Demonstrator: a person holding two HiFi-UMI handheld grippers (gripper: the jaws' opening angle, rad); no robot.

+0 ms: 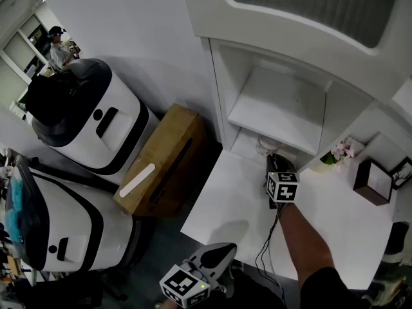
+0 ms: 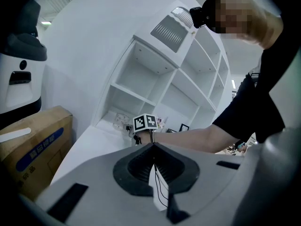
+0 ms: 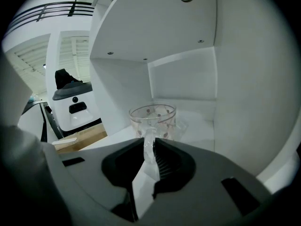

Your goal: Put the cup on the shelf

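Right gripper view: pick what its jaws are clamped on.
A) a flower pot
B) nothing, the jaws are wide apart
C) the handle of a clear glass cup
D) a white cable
C: the right gripper has its jaws closed on the handle of the glass cup, which is inside the bottom compartment of the shelf.

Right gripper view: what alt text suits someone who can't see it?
The right gripper is shut on the handle of a clear glass cup with small reddish spots, held inside a compartment of a white shelf. A white machine and a cardboard box show at left.
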